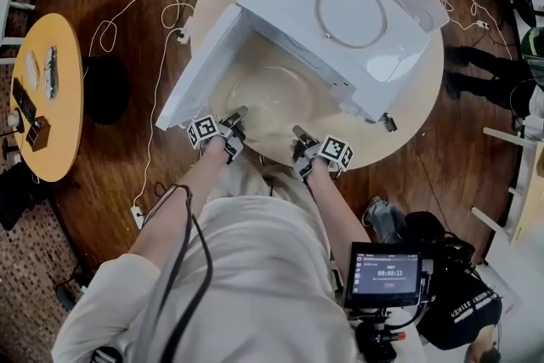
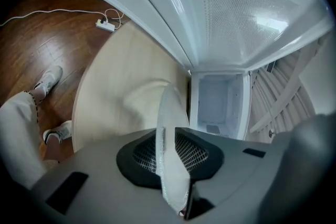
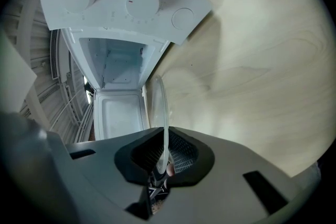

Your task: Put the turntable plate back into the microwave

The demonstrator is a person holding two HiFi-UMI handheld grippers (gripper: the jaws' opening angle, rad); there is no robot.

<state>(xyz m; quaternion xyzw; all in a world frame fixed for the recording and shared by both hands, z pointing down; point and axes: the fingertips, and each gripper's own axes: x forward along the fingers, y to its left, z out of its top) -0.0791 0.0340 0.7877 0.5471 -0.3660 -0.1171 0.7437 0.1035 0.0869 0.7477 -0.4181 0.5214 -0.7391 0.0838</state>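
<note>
Right gripper (image 1: 299,133) is clamped tight on the near rim of the glass turntable plate (image 1: 268,98). Left gripper (image 1: 238,116) has the rim between its jaws, which stand partly apart, with a dark gap showing beside the glass. Both hold the plate over the round table (image 1: 408,132), just in front of the white microwave (image 1: 340,13), whose door (image 1: 200,68) hangs open to the left. By the look of it, the plate has yet to go into the empty cavity (image 3: 118,65) and be seated.
</note>
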